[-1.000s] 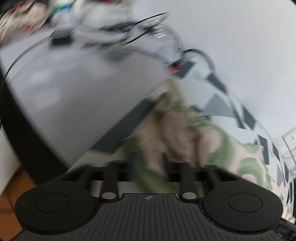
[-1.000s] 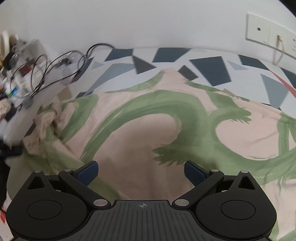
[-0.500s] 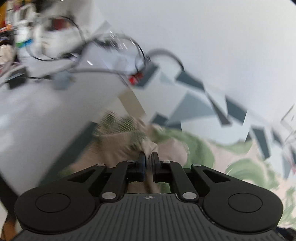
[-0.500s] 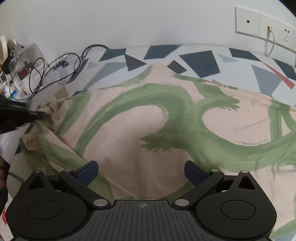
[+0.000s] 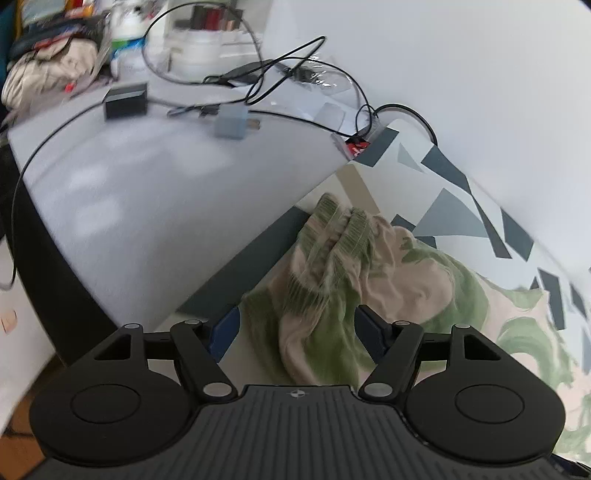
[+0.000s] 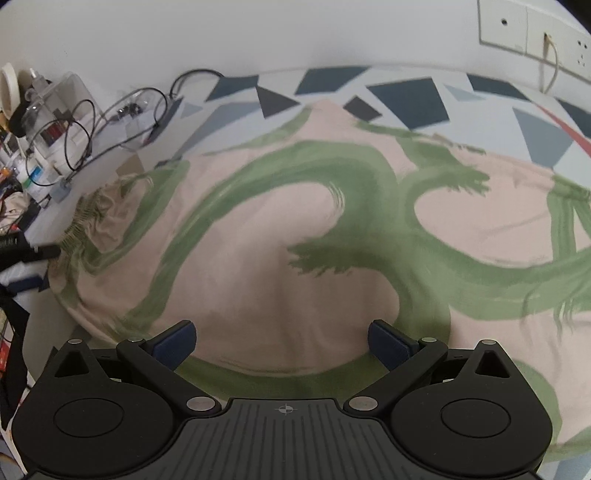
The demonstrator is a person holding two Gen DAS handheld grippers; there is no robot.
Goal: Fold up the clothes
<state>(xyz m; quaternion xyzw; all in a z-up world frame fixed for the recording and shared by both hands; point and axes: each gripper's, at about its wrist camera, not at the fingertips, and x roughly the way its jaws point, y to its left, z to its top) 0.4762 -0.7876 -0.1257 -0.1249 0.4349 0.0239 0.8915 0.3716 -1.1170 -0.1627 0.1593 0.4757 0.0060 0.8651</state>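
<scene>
Both tools spread, holding nothing. Left tool (image 5: 295,332) straddles the bunched cuff (image 5: 332,236) at the sheet (image 5: 454,206) edge; right tool (image 6: 282,341) hovers over the flat sweater (image 6: 277,258) body.

Each gripper (image 5: 297,332) (image 6: 282,341) is matte black with ribbed housing, silver pivot screws and blue finger pads (image 6: 175,341).

A white wall (image 6: 295,33) stands behind a grey table (image 5: 147,192) with black wires (image 5: 258,74). Wall plugs (image 6: 535,33) sit high up.
</scene>
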